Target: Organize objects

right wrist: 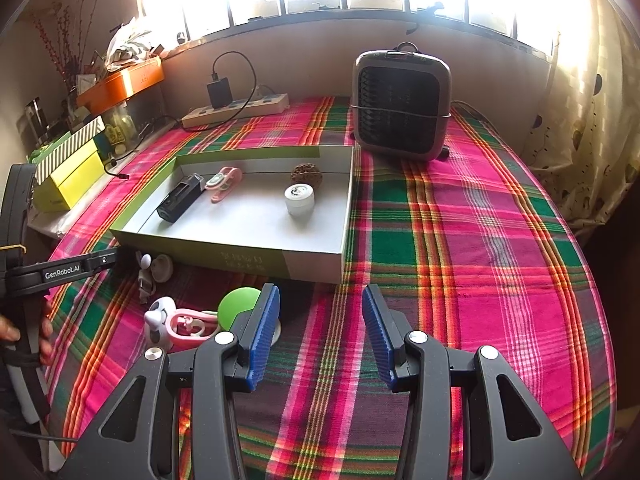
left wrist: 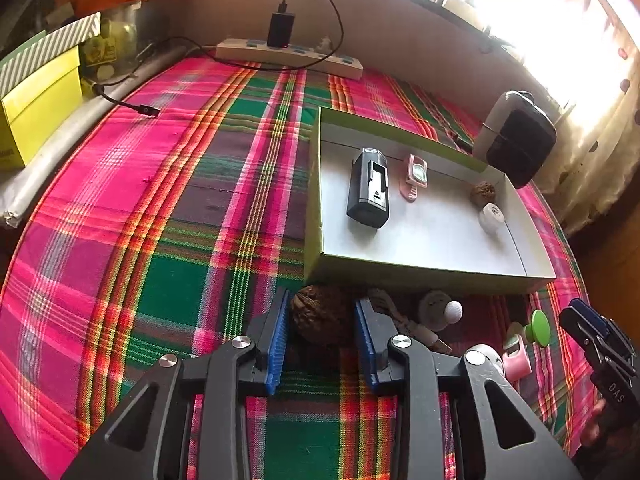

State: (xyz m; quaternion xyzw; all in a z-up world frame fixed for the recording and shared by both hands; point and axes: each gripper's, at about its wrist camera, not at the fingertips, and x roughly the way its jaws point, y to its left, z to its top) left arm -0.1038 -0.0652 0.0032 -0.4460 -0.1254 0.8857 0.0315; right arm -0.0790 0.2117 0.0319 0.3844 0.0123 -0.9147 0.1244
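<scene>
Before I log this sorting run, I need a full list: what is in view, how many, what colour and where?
tray: 1, green outside, white inside, mid-cloth
black device: 1, in tray
pink clip: 1, in tray
white jar: 1, in tray
walnut: 1, brown, in tray
second walnut: 1, brown, on cloth between the left jaws
green knob: 1, on cloth before tray
pink toy: 1, beside knob
heater: 1, grey-black, behind tray
power strip: 1, cream, by wall
tablecloth: 1, pink-green plaid
left gripper: open
right gripper: open, nothing between the jaws
</scene>
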